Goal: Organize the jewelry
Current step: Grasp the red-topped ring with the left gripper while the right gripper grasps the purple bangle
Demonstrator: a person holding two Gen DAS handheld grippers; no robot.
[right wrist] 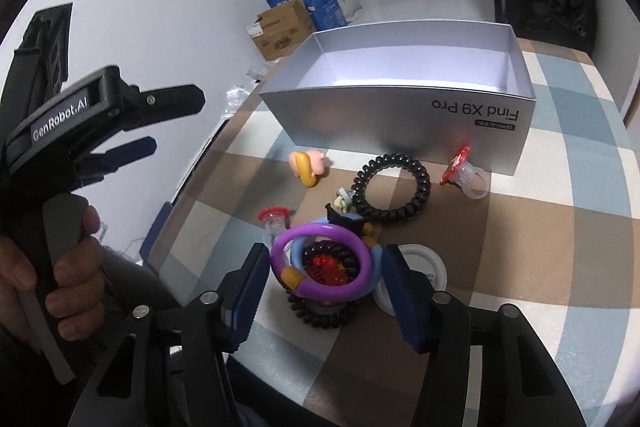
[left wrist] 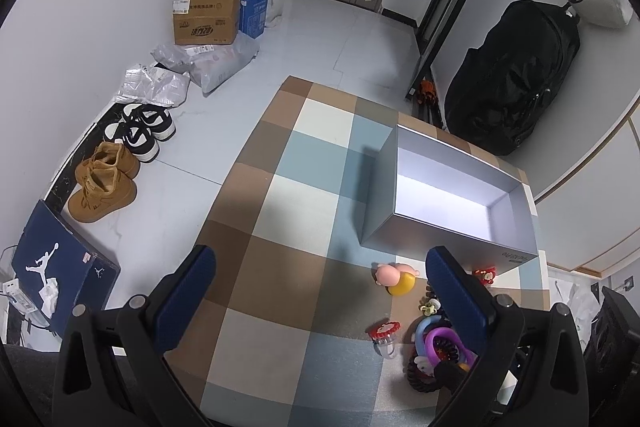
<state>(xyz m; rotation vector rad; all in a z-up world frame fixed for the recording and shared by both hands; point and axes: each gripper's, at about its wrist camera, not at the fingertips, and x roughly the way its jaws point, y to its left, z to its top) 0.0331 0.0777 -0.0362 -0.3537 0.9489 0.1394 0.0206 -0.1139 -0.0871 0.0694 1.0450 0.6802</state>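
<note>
Presently my right gripper [right wrist: 326, 281] straddles the purple ring [right wrist: 320, 263], pads not touching, left gripper [left wrist: 320, 291] gaping, empty, grey box [right wrist: 400, 123] beyond.

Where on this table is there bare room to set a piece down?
The silver box is empty inside. The checked cloth lies bare left of the box and the pink-and-yellow toy. It is crowded in front of the box, around the purple ring and black coil tie.
</note>
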